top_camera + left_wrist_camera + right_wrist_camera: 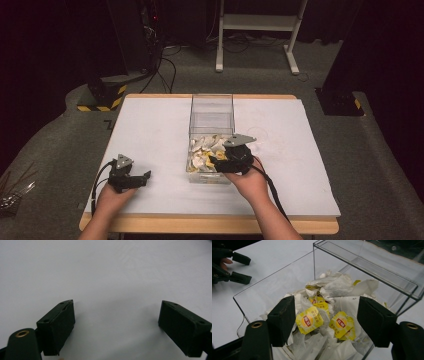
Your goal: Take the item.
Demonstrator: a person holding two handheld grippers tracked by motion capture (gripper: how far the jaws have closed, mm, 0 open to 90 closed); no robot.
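A clear plastic box (212, 107) stands in the middle of the white table top (150, 130). Its near half holds a heap of white tea bags (202, 152) with yellow tags. My right gripper (216, 161) hangs over the box's near end, pointing down into the heap. In the right gripper view its jaws (325, 305) stand apart above the tea bags (337, 287), with two yellow tags (309, 320) lying between them, untouched by the pads. My left gripper (145, 177) rests low over bare table to the left of the box, open and empty (117, 312).
The box's far half (372, 267) holds nothing. My left gripper (238, 267) shows beyond the box wall in the right gripper view. Off the table's far left corner sits a black and yellow striped base (102, 97), and a white frame's legs (255, 40) stand behind.
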